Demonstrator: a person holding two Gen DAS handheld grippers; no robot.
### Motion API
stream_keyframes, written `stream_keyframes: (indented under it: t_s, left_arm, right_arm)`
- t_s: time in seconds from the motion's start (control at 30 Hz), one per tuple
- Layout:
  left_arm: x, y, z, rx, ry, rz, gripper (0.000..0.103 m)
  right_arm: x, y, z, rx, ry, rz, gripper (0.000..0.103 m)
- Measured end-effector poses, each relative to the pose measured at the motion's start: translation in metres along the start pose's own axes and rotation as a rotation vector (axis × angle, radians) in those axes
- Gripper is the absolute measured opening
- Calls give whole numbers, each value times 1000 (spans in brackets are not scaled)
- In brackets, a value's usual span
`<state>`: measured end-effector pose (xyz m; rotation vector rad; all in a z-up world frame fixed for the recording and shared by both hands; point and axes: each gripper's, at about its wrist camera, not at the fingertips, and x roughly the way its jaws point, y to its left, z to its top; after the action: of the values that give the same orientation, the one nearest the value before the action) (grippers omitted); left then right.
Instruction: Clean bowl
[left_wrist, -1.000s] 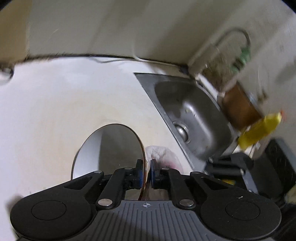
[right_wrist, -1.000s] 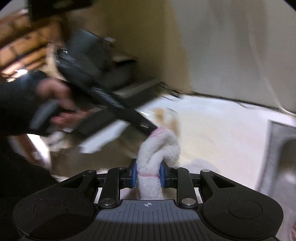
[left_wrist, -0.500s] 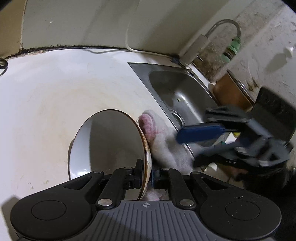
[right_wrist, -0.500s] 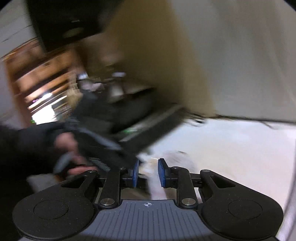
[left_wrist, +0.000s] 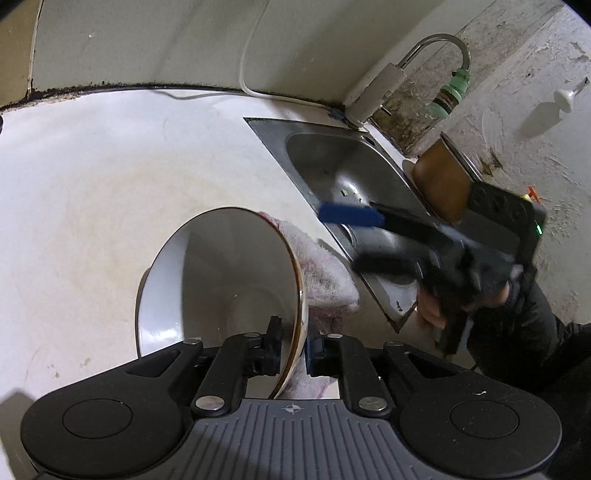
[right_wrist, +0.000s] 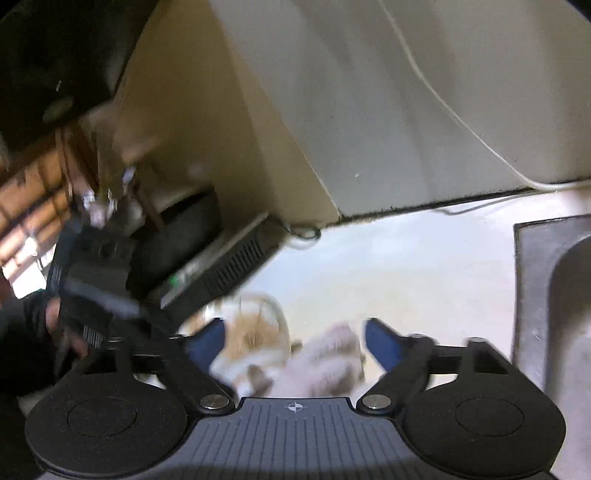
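A white bowl with a brown rim stands tilted on its edge on the white counter. My left gripper has that rim between its pads; its jaws are opening, and a thin gap shows at the inner pad. A white cloth with pink marks lies against the bowl's outside. My right gripper hovers just right of it, its jaws opening wide and holding nothing. In the blurred right wrist view, the cloth lies loose between the spread fingers of the right gripper, beside the bowl.
A steel sink is set into the counter at the right, with a faucet and a brown container behind it. A white cable runs down the wall. A black appliance stands at the counter's left end. A person's hand holds the right gripper.
The right gripper, shut on the cloth a second ago, has spread wide and let it go beside the bowl. The left jaws have parted slightly around the bowl's rim.
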<state>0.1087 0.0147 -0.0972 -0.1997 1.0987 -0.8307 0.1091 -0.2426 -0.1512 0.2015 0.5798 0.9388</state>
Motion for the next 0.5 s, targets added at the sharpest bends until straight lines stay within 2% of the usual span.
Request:
stream_keyframes:
  t_s: [0.1, 0.17, 0.2, 0.27, 0.3, 0.33, 0.43, 0.5]
  left_arm:
    - [1, 2, -1, 2, 11, 4, 20]
    - [1, 2, -1, 2, 15, 5, 20]
    - [1, 2, -1, 2, 16, 5, 20]
    - [1, 2, -1, 3, 15, 6, 20]
    - [1, 2, -1, 3, 15, 6, 21]
    - [1, 3, -1, 1, 14, 6, 21]
    - [1, 4, -1, 2, 16, 5, 22]
    - [2, 5, -2, 1, 19, 3, 23]
  right_arm:
    - [22, 22, -14, -211, 136, -167, 91]
    - [32, 35, -20, -274, 159, -215, 89]
    - [35, 37, -19, -249, 175, -228, 73]
    - [38, 42, -20, -247, 187, -228, 49]
    - [38, 45, -22, -274, 188, -238, 41]
    - [38, 47, -20, -285, 188, -238, 38]
    - [24, 35, -13, -145, 141, -207, 31]
    - [-1, 15, -1, 68, 16, -108, 29]
